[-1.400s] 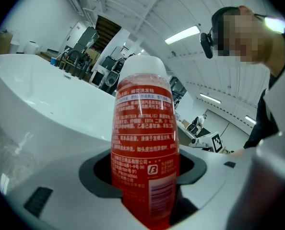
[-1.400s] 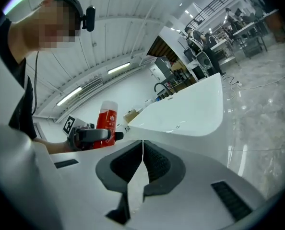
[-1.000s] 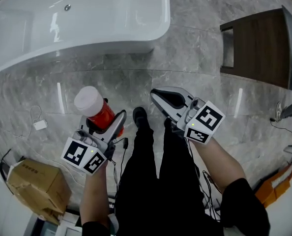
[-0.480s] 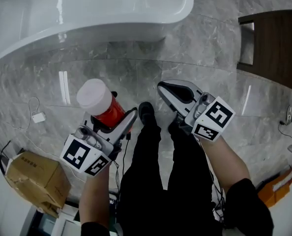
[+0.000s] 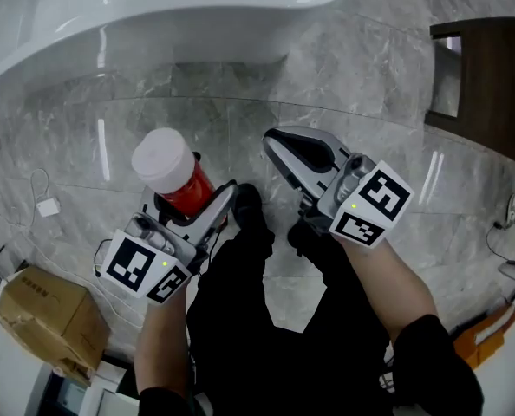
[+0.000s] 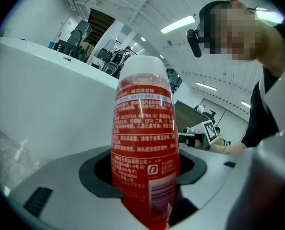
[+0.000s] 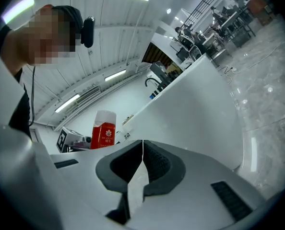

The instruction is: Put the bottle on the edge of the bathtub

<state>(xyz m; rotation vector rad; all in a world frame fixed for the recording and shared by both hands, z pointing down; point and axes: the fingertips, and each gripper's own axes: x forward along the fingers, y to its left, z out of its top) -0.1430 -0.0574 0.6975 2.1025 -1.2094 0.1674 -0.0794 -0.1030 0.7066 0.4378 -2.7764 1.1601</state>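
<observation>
A red bottle (image 5: 175, 180) with a white cap stands upright between the jaws of my left gripper (image 5: 186, 199), which is shut on its lower body. In the left gripper view the bottle (image 6: 143, 147) fills the middle, pinched by that gripper (image 6: 142, 178). My right gripper (image 5: 279, 146) is shut and holds nothing; its pads meet in the right gripper view (image 7: 142, 152), where the bottle (image 7: 103, 132) shows at the left. The white bathtub (image 5: 153, 20) curves across the top of the head view, beyond both grippers, and its outer wall (image 7: 195, 114) rises ahead.
Grey marble floor lies below. A dark wooden cabinet (image 5: 492, 85) stands at the right. A cardboard box (image 5: 41, 306) sits at the lower left, and a white adapter with its cable (image 5: 45, 206) lies on the floor. The person's black-clad legs (image 5: 266, 310) are between the grippers.
Both grippers have come down together, the bottle still held in the left one. The bathtub has slid toward the top edge of the head view.
</observation>
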